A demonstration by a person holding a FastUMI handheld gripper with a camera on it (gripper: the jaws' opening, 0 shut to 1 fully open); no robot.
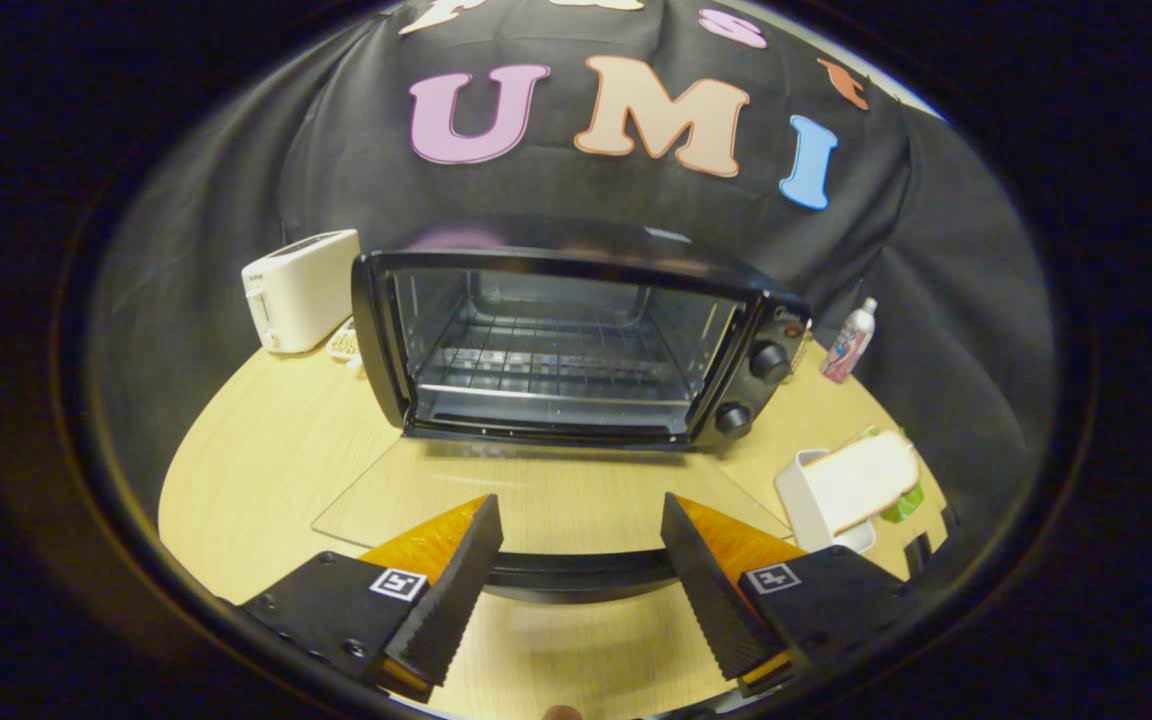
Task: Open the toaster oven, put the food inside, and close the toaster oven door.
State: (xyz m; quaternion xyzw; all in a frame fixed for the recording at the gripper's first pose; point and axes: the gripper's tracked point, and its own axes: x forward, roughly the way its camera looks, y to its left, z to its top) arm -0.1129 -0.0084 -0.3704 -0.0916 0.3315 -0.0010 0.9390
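Your tool [581, 570] is spread wide, gripping nothing, over the lowered glass door [546, 505] of the black toaster oven [576, 345]. The slice of white bread [861, 480] sits in a white dish [798, 490] on the wooden counter [256, 470], beyond your right finger.

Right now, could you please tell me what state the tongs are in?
Tongs: open, holding nothing, fingers spread either side of the lowered toaster oven door's handle.

Pretty dim on my feed, warm overhead light mostly landing on the table [266, 470]. Glare streaks on the toaster oven [576, 345] top and its glass door [546, 500]. Heavy fisheye bending, edges soft and dark.
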